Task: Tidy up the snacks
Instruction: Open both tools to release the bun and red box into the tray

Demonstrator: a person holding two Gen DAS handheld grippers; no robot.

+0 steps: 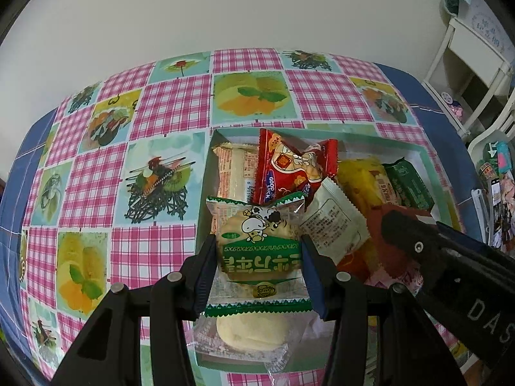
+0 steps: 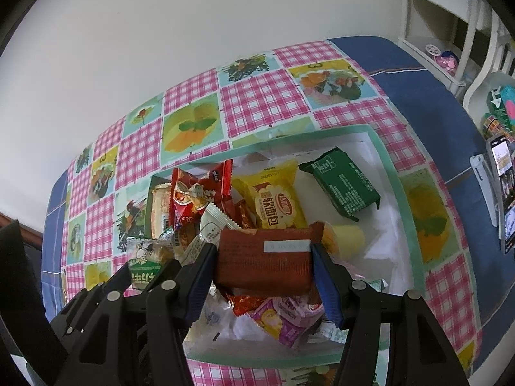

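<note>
A shallow white box with a green rim (image 2: 391, 173) lies on the patterned tablecloth and holds several wrapped snacks. My left gripper (image 1: 259, 259) is shut on a green-and-clear packet with a cartoon cow (image 1: 257, 244), held over the box's left end. My right gripper (image 2: 264, 265) is shut on a brown-red packet (image 2: 264, 262), held over the box's middle. In the right wrist view the cow packet (image 2: 145, 257) and the left gripper's fingers (image 2: 122, 276) show at lower left. In the left wrist view the right gripper's black body (image 1: 444, 257) shows at right.
Inside the box lie a red packet (image 1: 289, 167), a yellow bread packet (image 2: 276, 199), a dark green packet (image 2: 342, 186), a white sachet (image 1: 334, 225) and pink packets (image 2: 283, 318). A phone on a stand (image 2: 502, 193) and white shelving (image 1: 466, 61) stand to the right. A white wall lies behind the table.
</note>
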